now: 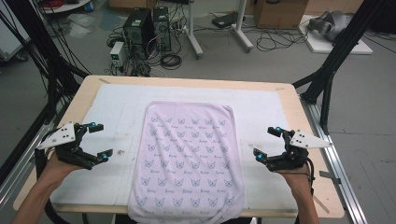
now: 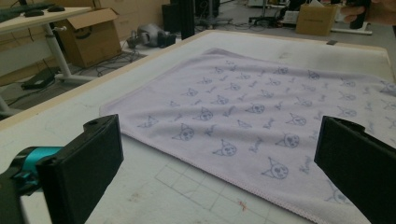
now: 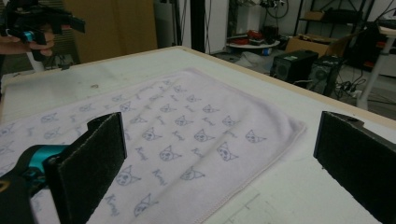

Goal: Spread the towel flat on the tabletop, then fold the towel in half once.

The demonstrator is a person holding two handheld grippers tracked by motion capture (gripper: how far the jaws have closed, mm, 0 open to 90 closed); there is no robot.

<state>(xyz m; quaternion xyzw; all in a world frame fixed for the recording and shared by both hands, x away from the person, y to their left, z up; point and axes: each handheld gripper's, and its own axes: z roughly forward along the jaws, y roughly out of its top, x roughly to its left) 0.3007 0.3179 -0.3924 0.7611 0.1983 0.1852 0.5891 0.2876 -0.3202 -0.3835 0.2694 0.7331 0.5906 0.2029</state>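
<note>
**Towel flat at the middle of the surface, both grippers wide beside it**

Towel (image 1: 187,158): a pale lilac cloth printed with rows of small blue cat faces, spread flat in the middle of the surface (image 1: 261,102), its length running from far to near. Its far edge lies well short of the surface's far rim; its near edge hangs a little over the near rim. It looks smooth, with only faint ripples showing in the left gripper view. The surface is a light wooden top covered by a white mat, and the towel rests on that mat with bare mat on its left, right and far sides.

The left gripper (image 1: 95,140) is held by a hand (image 1: 58,168) above the mat, left of the towel's left edge and apart from it. Its jaws stand wide and hold nothing; in the left gripper view the towel's edge runs across between them, farther off.

The right gripper (image 1: 267,142) is held by the other hand (image 1: 294,175) above the mat, right of the towel's right edge, near it but not touching. Its jaws are also spread wide and empty; in the right gripper view a rounded corner of the towel lies between them, probably the far right one.

A small dark speck (image 1: 122,151) marks the mat between the left gripper and the towel.
</note>
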